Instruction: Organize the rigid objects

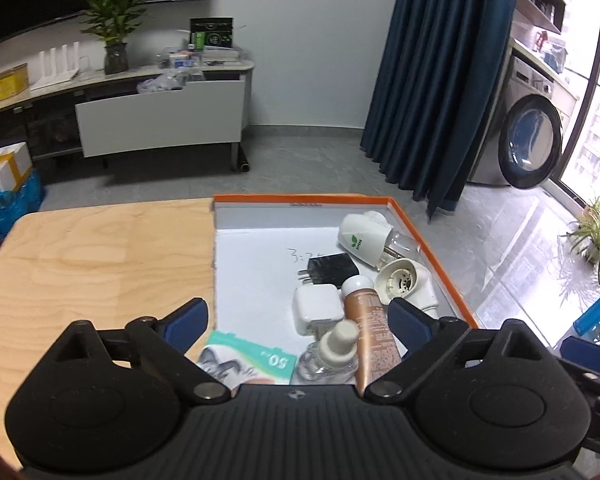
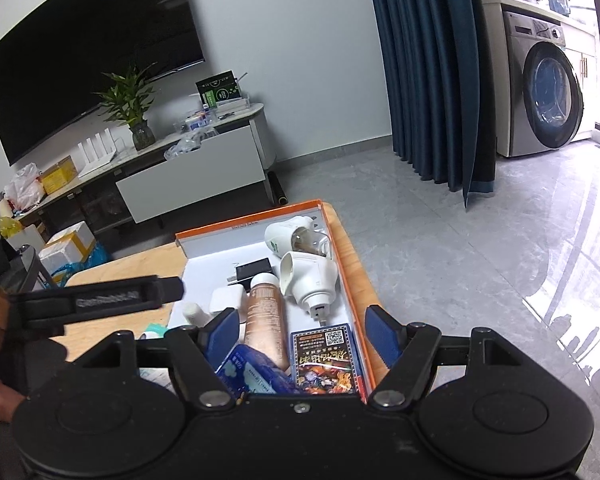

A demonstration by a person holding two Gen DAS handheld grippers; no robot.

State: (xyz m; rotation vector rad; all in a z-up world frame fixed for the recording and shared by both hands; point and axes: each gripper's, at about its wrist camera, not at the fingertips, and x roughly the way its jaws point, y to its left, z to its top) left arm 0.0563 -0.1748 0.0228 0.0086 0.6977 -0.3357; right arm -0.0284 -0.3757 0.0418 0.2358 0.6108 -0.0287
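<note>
An orange-rimmed box (image 1: 300,199) (image 2: 252,220) with a white floor sits on the wooden table (image 1: 100,260). In it lie two white plug-in devices (image 1: 360,240) (image 1: 404,280), a black charger (image 1: 332,268), a white charger (image 1: 316,306), a bronze tube (image 1: 374,320), a small clear bottle (image 1: 332,352) and a green packet (image 1: 252,364). The right wrist view adds a blue packet (image 2: 252,372) and a dark card box (image 2: 326,360). My left gripper (image 1: 298,322) hangs wide open above the near items. My right gripper (image 2: 303,330) is open over the tube (image 2: 264,312), touching nothing.
The box fills the table's right end, with bare wood left of it. The black side of the left tool (image 2: 100,302) crosses the right wrist view at the left. Beyond the table are grey floor, a TV cabinet (image 1: 160,116), a blue curtain (image 1: 440,80) and a washing machine (image 1: 528,140).
</note>
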